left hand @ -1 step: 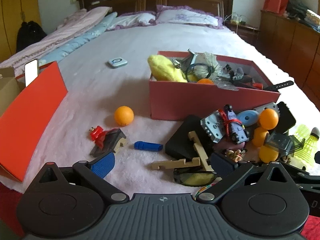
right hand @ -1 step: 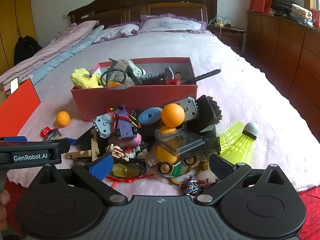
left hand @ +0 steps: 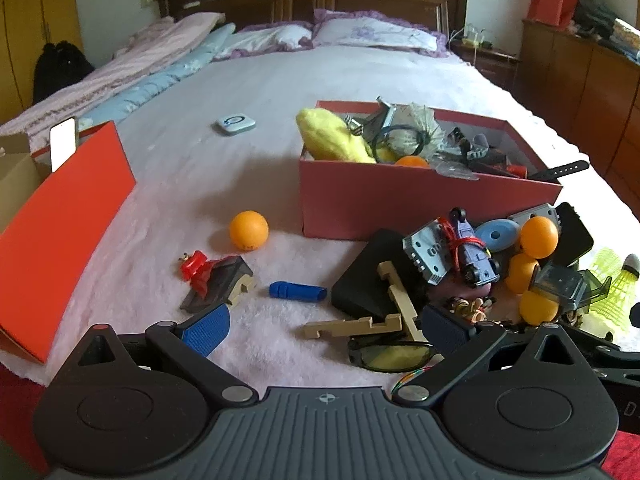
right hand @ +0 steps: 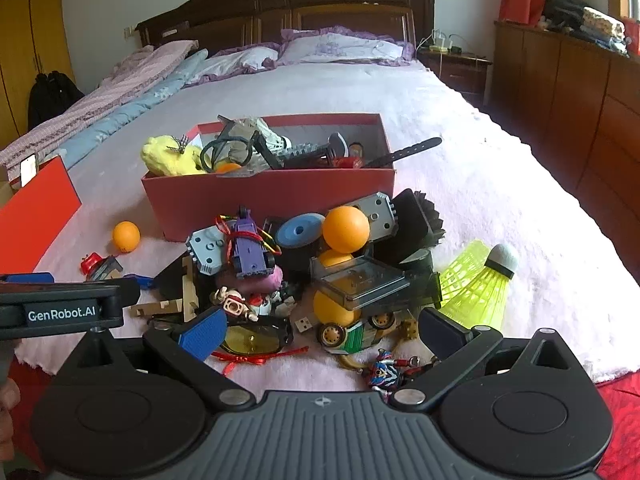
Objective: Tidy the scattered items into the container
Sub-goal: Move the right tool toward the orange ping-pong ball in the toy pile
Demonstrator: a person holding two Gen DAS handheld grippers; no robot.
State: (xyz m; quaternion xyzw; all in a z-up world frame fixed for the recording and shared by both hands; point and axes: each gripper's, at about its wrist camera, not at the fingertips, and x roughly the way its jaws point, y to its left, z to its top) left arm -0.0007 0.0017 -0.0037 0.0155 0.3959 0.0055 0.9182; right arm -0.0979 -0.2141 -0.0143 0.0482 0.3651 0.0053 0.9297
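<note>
Spreading across both views: a wide bed (left hand: 360, 76) under a pale fuzzy blanket (right hand: 500, 208), carrying everything else. Sitting mid-bed, a red box (left hand: 400, 200) — already brimming with a yellow plush (left hand: 332, 140), dark-rimmed glasses (right hand: 226, 152) and a black strap (right hand: 408, 151) poking over its right wall. Leaning at the left edge, an orange-red lid (left hand: 64, 236).

Piling up just in front of the box, touching its near wall: a black case (left hand: 360, 280), a grey toothed plate (left hand: 426, 254) with a purple toy car (right hand: 250, 248) tied on by red cord, a blue disc (right hand: 300, 230), several orange balls (right hand: 346, 229), a smoky clear case (right hand: 360, 280). Lying to the right of the heap, two yellow-green shuttlecocks (right hand: 480, 280).

Hovering low at the near edge, left gripper (left hand: 324, 330) spread wide and empty, wooden pieces (left hand: 360, 324) and yellow-lensed sunglasses (left hand: 394, 356) lying between its blue pads. Hovering likewise, right gripper (right hand: 322, 330) — wide open, gripping nothing, over a green toy truck (right hand: 354, 332).

Resting apart to the left of the box, a lone orange ball (left hand: 248, 230); nearer, a red trinket (left hand: 195, 266) on a small toy house (left hand: 224, 284), and beside these a blue cylinder (left hand: 298, 291).
</note>
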